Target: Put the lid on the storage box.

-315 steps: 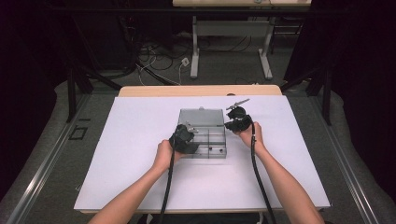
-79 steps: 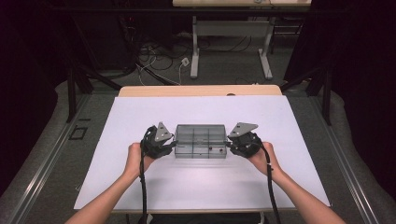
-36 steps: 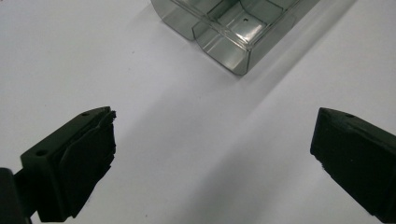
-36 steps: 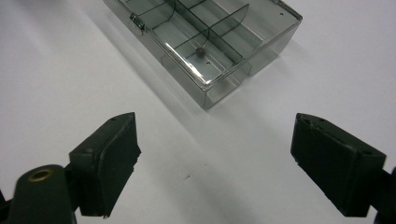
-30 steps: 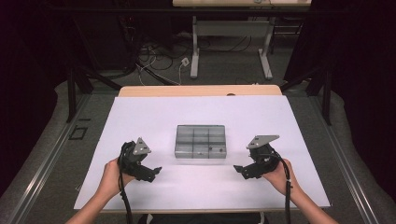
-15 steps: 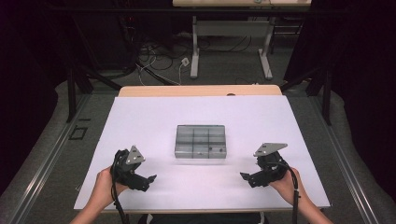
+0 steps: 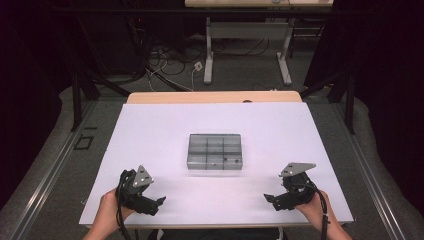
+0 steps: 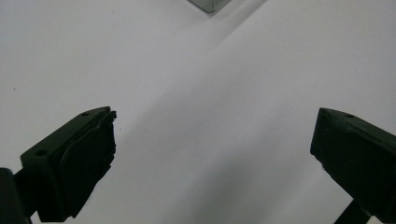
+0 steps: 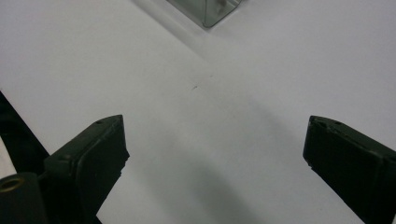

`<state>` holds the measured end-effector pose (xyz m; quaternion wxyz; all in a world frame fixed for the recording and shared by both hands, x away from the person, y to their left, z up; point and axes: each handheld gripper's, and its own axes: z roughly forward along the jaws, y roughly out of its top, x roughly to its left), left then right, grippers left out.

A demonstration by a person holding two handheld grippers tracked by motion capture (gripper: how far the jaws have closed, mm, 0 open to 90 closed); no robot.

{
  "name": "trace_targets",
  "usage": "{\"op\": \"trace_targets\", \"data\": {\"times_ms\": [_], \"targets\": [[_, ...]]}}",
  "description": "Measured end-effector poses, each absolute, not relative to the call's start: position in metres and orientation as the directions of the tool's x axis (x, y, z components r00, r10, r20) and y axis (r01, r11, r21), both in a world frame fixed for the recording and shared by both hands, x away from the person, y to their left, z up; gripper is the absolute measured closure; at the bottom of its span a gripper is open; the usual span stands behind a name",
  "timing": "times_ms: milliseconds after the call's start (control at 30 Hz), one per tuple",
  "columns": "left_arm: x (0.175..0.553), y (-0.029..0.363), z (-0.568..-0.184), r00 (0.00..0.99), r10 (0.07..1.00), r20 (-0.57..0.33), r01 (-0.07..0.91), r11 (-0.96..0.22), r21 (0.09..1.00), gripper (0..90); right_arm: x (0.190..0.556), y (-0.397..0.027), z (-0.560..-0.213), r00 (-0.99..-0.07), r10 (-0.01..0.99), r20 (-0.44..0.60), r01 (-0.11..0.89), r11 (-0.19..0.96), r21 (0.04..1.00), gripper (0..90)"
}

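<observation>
Clear compartment box (image 7: 215,151) mid white tabletop (image 7: 150,130), no readable writing
Left gripper (image 7: 159,202) and right gripper (image 7: 268,198) near the front edge, fingers spread, holding nothing

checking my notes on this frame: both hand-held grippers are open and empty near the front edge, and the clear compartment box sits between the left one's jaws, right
Not quite. The clear compartment box sits alone at the table's middle, apart from both. The high view shows it well ahead of the left hand-held gripper and the right hand-held gripper. Both are indeed open and empty near the front edge.
</observation>
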<state>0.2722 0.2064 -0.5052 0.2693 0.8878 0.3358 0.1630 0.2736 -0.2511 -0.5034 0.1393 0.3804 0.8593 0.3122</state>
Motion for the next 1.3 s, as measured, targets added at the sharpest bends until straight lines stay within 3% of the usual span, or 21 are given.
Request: {"op": "trace_targets", "data": {"times_ms": [1300], "targets": [[0.266,0.214,-0.518,0.714,0.695,0.08,0.51,-0.596,0.62,0.0,0.266,-0.256,-0.516,-0.662,0.749,-0.003,0.574,0.51,0.641,4.6]]}}
